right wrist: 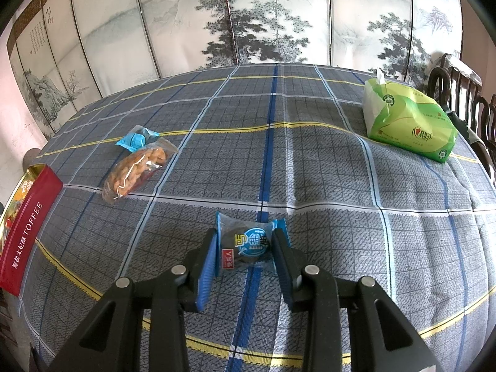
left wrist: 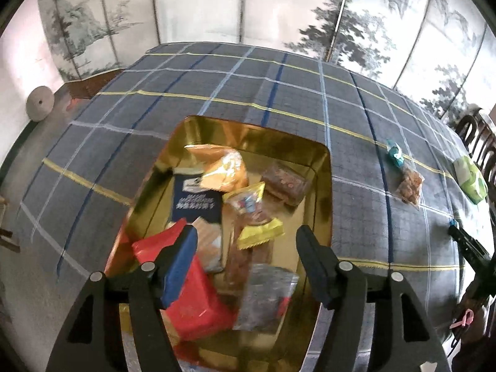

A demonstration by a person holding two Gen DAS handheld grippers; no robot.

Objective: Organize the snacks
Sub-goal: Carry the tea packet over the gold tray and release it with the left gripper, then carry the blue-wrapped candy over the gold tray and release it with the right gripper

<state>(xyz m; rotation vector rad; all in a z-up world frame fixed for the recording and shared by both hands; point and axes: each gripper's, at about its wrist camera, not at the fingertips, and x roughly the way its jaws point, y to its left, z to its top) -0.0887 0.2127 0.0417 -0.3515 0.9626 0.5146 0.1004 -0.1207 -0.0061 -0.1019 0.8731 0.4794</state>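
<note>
Left gripper held above the gold-lined toffee tin, jaws spread wide, nothing between them. Inside the tin: a red packet at the near left partly behind the blue-padded left finger, a dark blue packet beyond it, an orange bag at the far side, a yellow-edged wrapper in the middle, a brown cake in clear wrap at the far right, a clear bag of dark pieces at the near right.

Right gripper low over the plaid tablecloth on the table, fingers on either side of a blue-wrapped dark snack; pads close against the wrapper's two ends, whether truly clamped or just flanking hard to tell. Snack resting on the cloth, on a blue stripe, near the middle of the near side.

Further left on the cloth: a clear bag of fried twists, and just beyond, touching it, a small teal-blue packet. At the far left edge, the red side of the tin lettered TOFFEE. At the far right, a green tissue pack, well apart from the snacks. Behind the table, a folding screen painted with pines and mountains
</note>
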